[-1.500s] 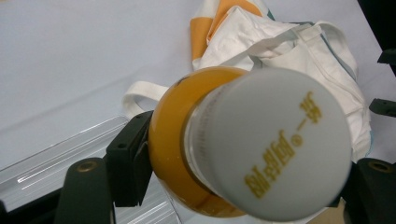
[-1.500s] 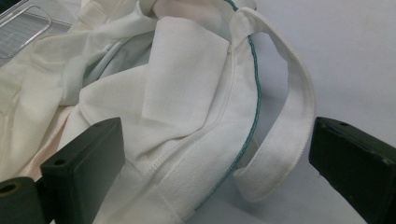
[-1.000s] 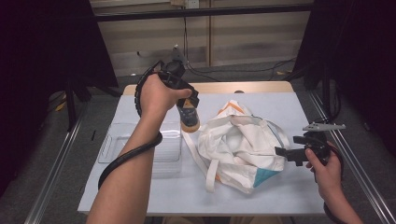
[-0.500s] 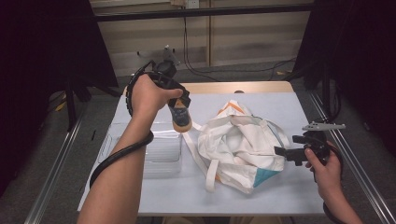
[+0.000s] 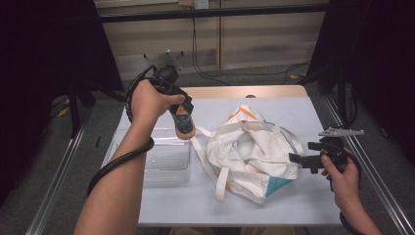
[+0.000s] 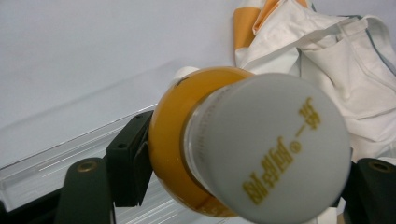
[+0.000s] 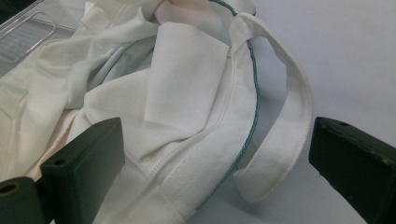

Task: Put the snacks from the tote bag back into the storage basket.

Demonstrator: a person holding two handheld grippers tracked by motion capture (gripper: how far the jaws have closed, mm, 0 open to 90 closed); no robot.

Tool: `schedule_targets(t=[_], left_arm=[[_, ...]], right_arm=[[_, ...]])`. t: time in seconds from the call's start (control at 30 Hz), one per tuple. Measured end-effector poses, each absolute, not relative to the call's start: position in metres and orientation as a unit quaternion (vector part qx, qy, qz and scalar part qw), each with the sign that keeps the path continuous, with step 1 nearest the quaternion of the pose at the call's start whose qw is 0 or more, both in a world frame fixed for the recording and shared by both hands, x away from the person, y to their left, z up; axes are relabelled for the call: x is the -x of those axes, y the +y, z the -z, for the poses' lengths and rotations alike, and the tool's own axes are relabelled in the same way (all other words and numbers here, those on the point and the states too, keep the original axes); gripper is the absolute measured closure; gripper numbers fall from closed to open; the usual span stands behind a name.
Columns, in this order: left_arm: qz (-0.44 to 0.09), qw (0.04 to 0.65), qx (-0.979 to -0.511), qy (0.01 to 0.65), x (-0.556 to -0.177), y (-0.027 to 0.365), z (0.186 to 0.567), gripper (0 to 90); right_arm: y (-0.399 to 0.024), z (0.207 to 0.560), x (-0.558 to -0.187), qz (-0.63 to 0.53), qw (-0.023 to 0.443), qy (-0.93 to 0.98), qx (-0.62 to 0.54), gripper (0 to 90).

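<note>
Two grippers: one in each hand, over a pale bench (image 5: 293, 105).
Left gripper (image 5: 182, 111): jaws closed on a bottle (image 5: 184, 124) of orange liquid with a white cap, gripped by its body.
Bottle place: held in the air above the near-right edge of a clear plastic tray (image 5: 166, 161), just left of the bag.
Right gripper (image 5: 299, 159): jaws wide apart, gripping nothing, at the right edge of a white cloth bag (image 5: 254, 152).
Bag strap (image 7: 285, 140): lies between the parted jaws, untouched.

glossy plastic bottle (image 6: 205, 149), matt cloth bag (image 5: 254, 152)
</note>
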State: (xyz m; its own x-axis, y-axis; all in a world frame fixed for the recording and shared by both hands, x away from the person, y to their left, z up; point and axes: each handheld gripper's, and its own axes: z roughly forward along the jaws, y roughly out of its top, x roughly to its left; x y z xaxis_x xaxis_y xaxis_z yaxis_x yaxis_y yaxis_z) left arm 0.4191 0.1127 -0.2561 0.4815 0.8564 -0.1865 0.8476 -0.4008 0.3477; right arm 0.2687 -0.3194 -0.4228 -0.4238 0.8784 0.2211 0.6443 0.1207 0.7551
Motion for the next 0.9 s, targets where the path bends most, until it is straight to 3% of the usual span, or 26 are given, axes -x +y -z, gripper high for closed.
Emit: schedule_targets(t=[0.9], left_arm=[[-0.012, 0.197, -0.835, 0.513, -0.429, 0.139, 0.269, 30.2]], right_arm=[[-0.315, 0.429, -0.273, -0.403, 0.132, 0.742, -0.519, 3.2]])
